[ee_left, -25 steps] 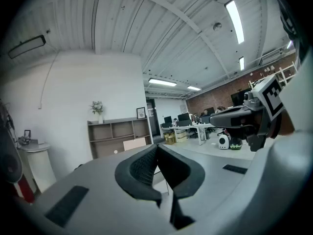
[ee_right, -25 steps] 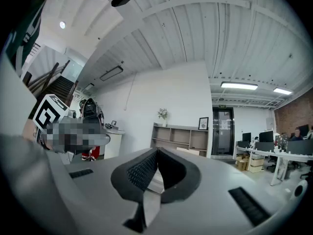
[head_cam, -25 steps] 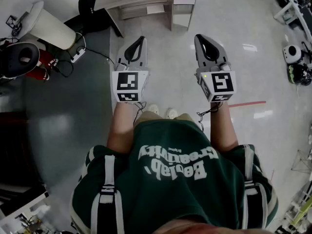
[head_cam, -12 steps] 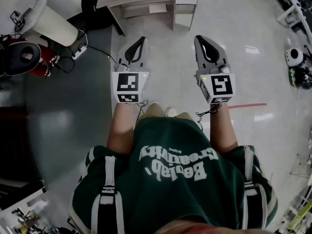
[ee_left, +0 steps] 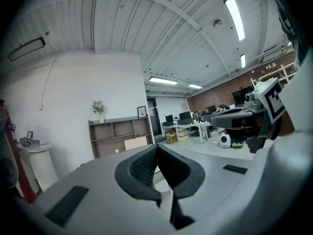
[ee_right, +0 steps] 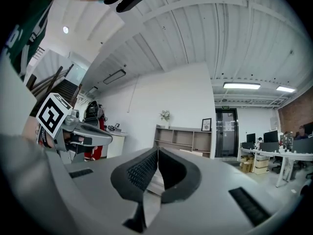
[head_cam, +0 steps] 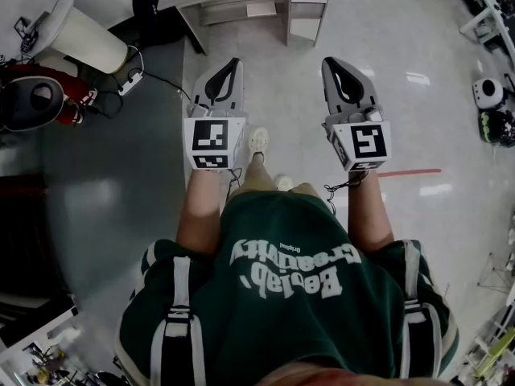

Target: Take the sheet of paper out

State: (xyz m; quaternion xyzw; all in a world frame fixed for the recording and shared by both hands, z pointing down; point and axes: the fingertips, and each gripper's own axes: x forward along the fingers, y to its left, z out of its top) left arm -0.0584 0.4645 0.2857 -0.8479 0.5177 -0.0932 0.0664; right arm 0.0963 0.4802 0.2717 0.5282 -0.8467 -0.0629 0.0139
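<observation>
Floor (head_cam: 451, 119) — pale, glossy; shelf (ee_left: 120, 133) ahead

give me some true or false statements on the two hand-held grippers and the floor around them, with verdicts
1. The left hand-held gripper has shut jaws with nothing between them. True.
2. The right hand-held gripper holds a sheet of paper. False: its jaws are shut and empty.
3. Both face a wooden shelf unit. True.
4. A red floor marking lies left of the left one. False: the red line lies right of the right one.
5. A white shoe shows between them. True.
</observation>
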